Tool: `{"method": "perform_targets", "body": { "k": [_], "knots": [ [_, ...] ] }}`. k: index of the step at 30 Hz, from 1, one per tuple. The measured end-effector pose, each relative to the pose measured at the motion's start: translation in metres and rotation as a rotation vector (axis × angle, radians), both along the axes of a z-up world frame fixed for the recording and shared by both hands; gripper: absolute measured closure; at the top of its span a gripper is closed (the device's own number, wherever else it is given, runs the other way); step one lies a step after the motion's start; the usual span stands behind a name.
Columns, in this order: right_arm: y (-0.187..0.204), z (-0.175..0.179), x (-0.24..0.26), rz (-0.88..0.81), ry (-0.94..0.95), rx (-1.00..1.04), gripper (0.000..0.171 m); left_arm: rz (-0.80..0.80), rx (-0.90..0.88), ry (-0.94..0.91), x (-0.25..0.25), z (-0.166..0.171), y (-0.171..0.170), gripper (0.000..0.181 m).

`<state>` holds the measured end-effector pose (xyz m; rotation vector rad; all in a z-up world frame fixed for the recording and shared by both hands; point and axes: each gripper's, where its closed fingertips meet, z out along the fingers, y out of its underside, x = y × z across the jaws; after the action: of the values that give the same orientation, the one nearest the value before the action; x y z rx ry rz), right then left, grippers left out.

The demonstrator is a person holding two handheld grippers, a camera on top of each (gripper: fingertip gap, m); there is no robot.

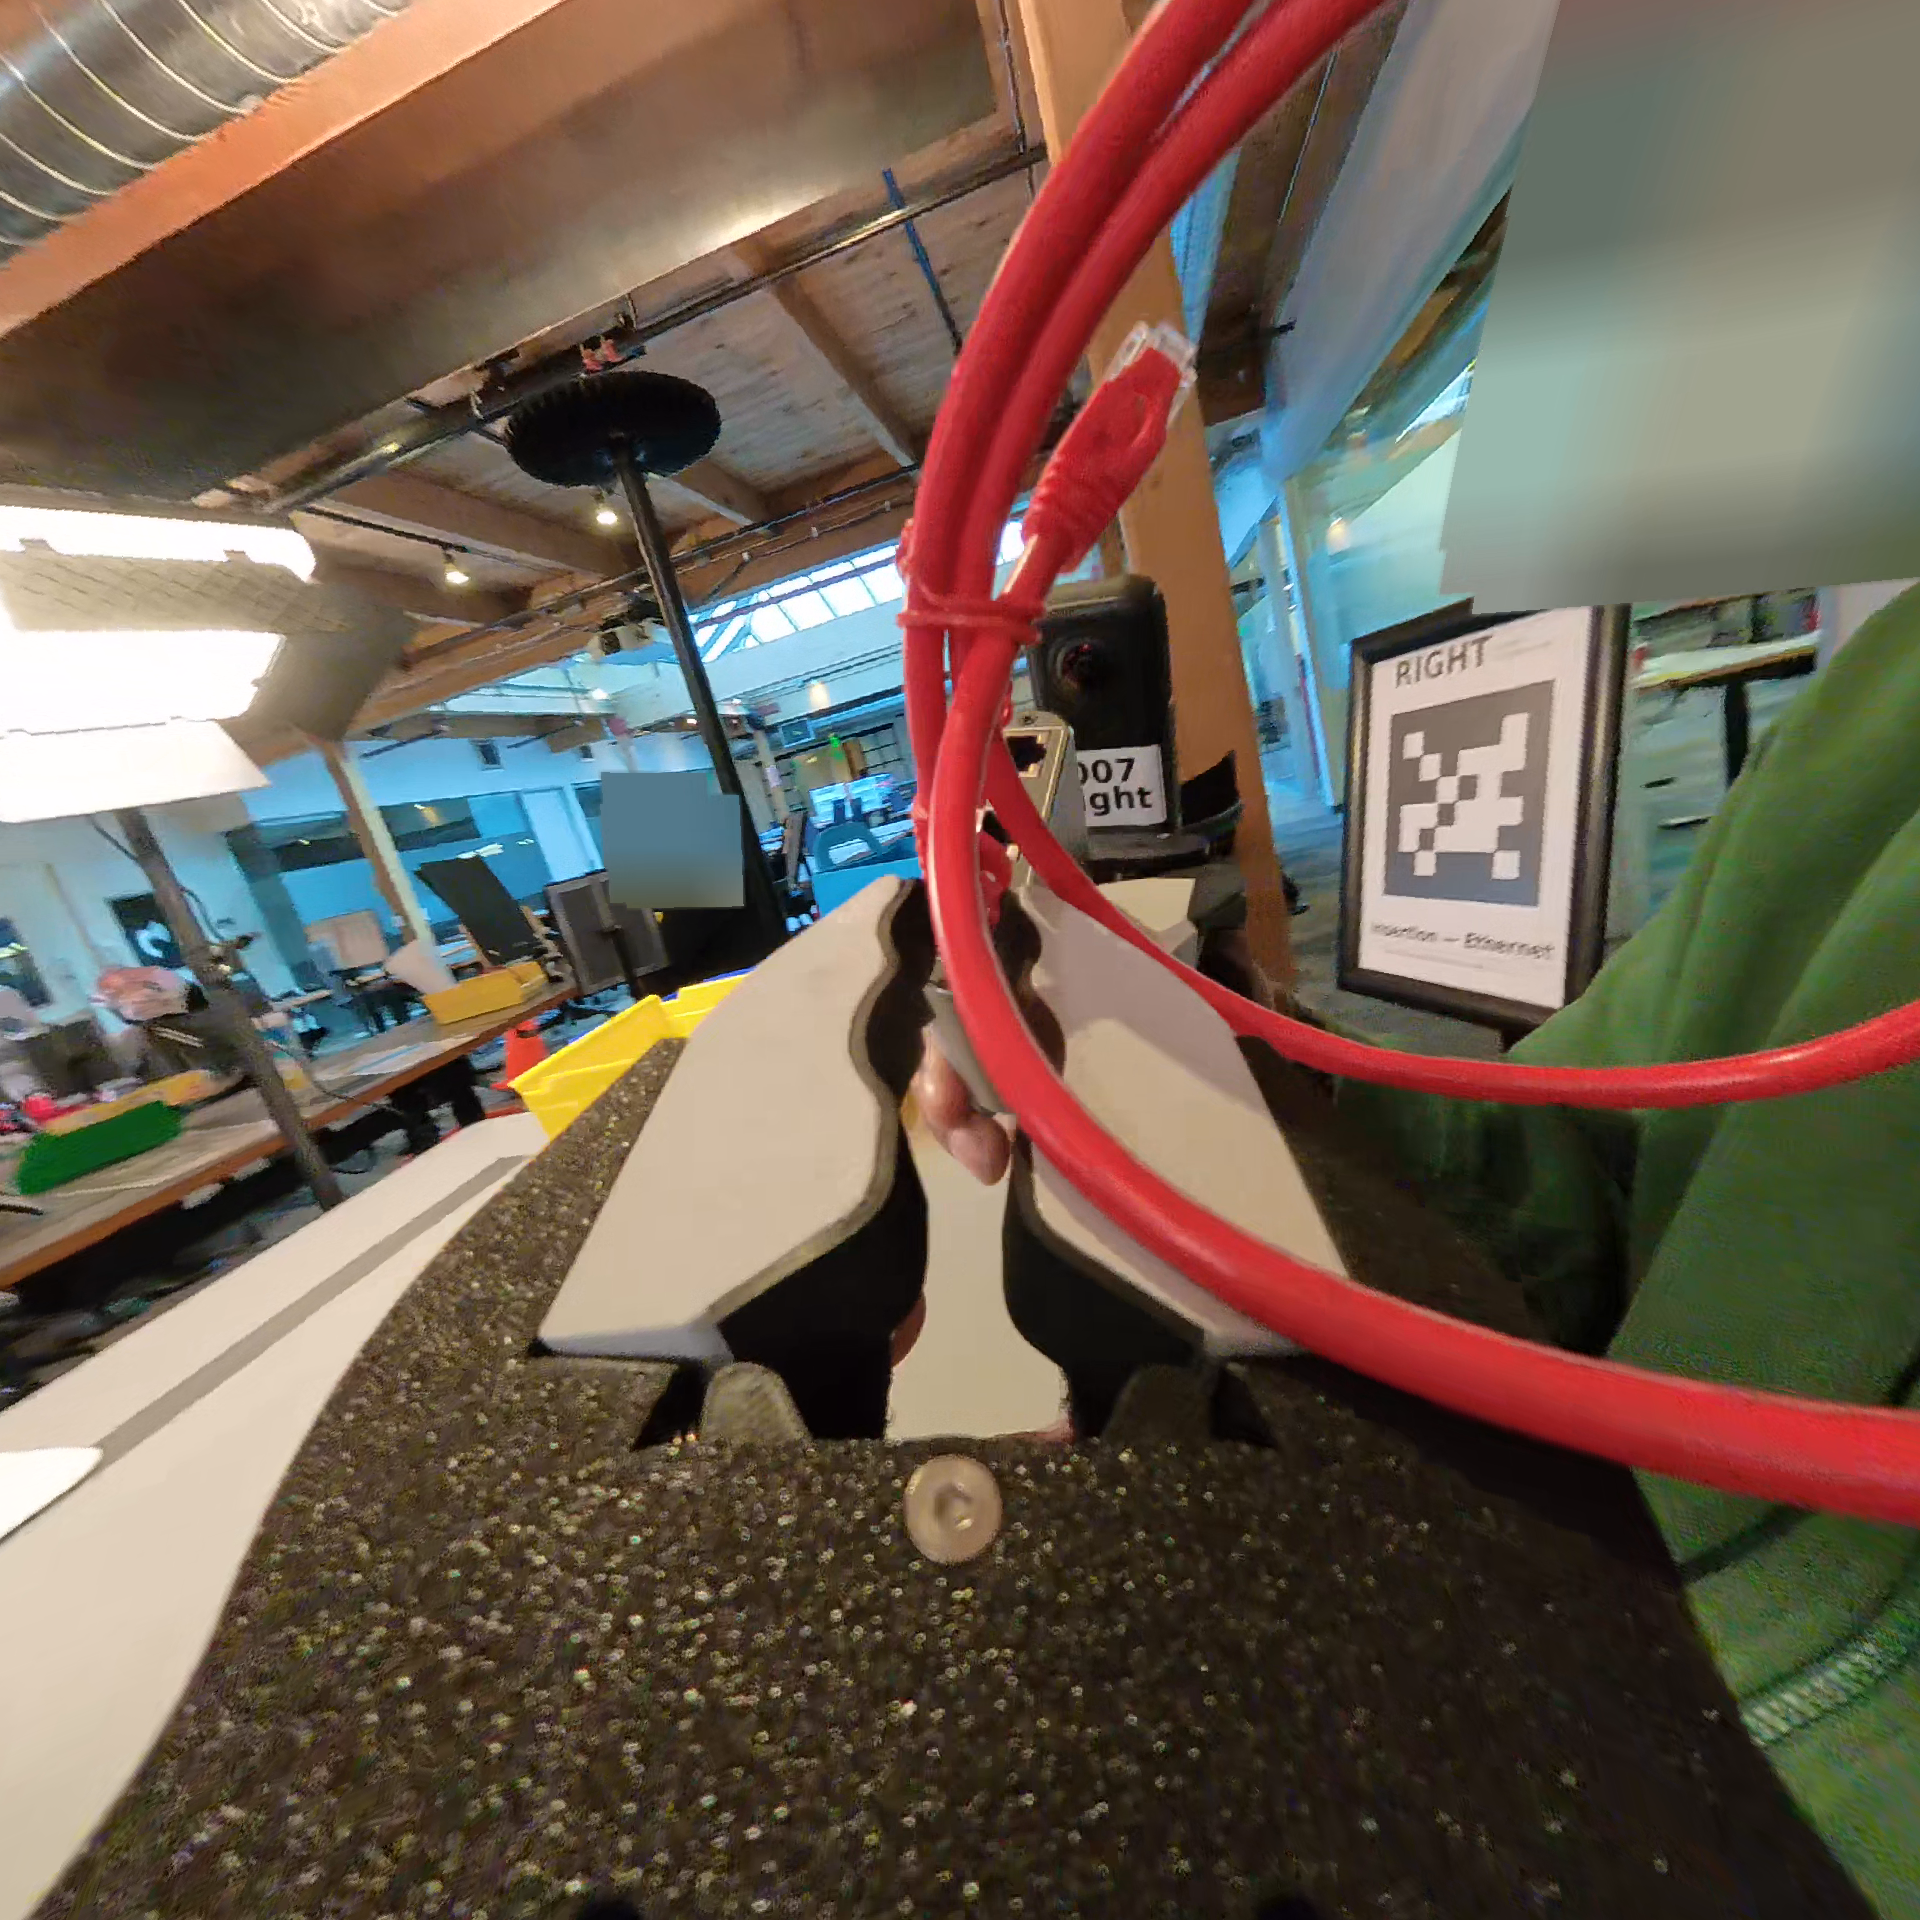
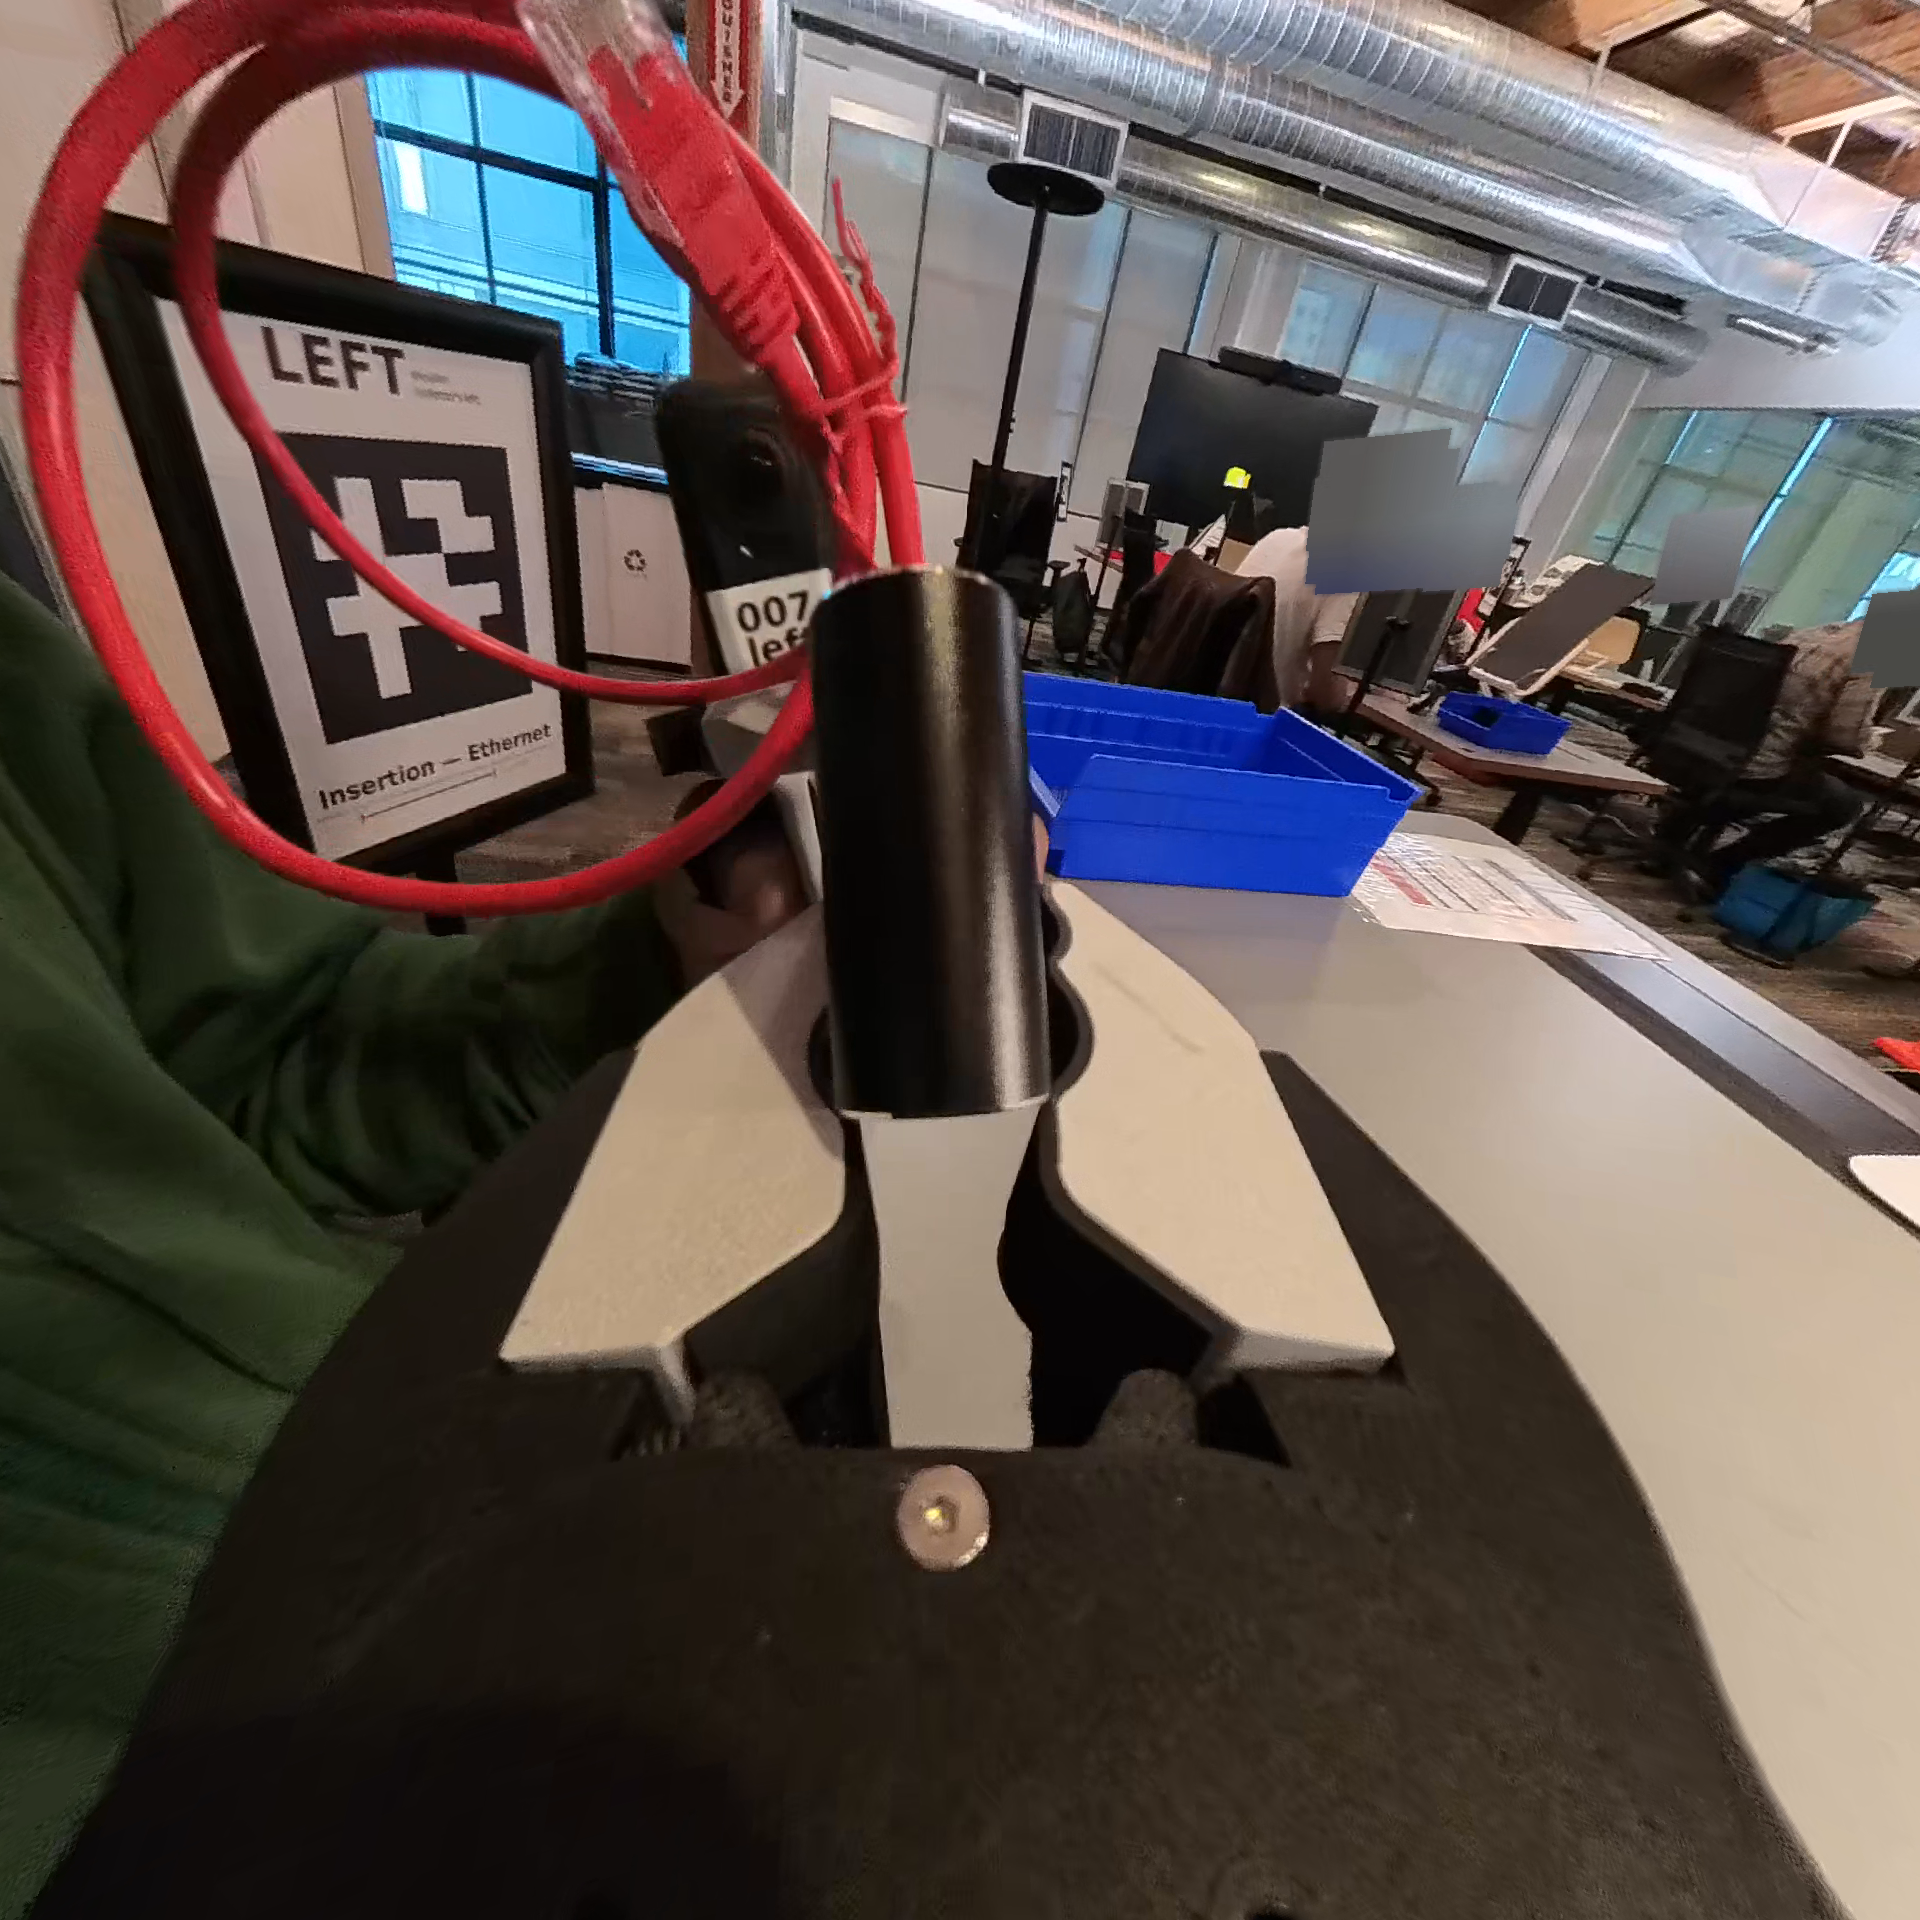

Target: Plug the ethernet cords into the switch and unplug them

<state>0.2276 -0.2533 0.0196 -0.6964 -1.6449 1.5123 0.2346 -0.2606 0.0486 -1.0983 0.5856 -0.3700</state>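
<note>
Your left gripper point(image 1: 961, 935) has its grey fingers drawn narrow, and the red ethernet cord point(image 1: 1143, 1195) runs through the slim gap at their tips, pinched there as far as the view shows. Your right gripper point(image 2: 935, 914) is clamped on the black, upright, tube-like switch point(image 2: 925, 831). In the left wrist view its pale end face, with one open port, sits just past your left fingertips. The cord loops up and around in a coil bound by a thin red tie point(image 1: 966, 618). Its free clear-tipped plug point(image 1: 1127, 405) hangs in the air above, plugged into nothing. Each gripper carries a black camera with a small white printed sticker point(image 2: 769, 629). Behind each one stands a black-framed sign point(image 1: 1475, 821) with a block-pattern marker and printed lines. Your green sleeve point(image 2: 156, 1039) fills the near side. On the grey table point(image 2: 1455, 1143) sit a blue plastic bin point(image 2: 1195, 800) and a printed paper sheet point(image 2: 1486, 894).
</note>
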Motion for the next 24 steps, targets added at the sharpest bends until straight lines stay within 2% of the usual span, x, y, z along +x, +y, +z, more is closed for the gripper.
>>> {"method": "perform_targets", "body": {
  "k": [3,10,12,15,19,24],
  "knots": [
    [-0.002,0.001,0.003,0.023,0.010,0.001,0.143,0.012,0.028,0.016,0.003,0.002,-0.002,0.168],
    [0.006,0.003,-0.004,-0.098,0.079,0.082,0.142,-0.123,-0.040,-0.216,-0.003,0.003,0.004,0.169],
    [0.008,0.003,-0.005,-0.118,0.088,0.096,0.142,-0.096,-0.004,-0.196,-0.004,0.003,0.004,0.169],
    [0.005,0.001,-0.004,-0.064,0.063,0.048,0.142,0.031,0.077,-0.055,-0.004,0.001,0.004,0.168],
    [0.008,-0.004,-0.004,-0.044,0.048,0.053,0.142,0.101,0.026,0.052,-0.004,-0.003,0.007,0.167],
    [0.013,-0.013,-0.010,-0.062,0.017,0.072,0.142,-0.078,-0.178,-0.123,-0.011,-0.013,0.011,0.169]
  ]
}}
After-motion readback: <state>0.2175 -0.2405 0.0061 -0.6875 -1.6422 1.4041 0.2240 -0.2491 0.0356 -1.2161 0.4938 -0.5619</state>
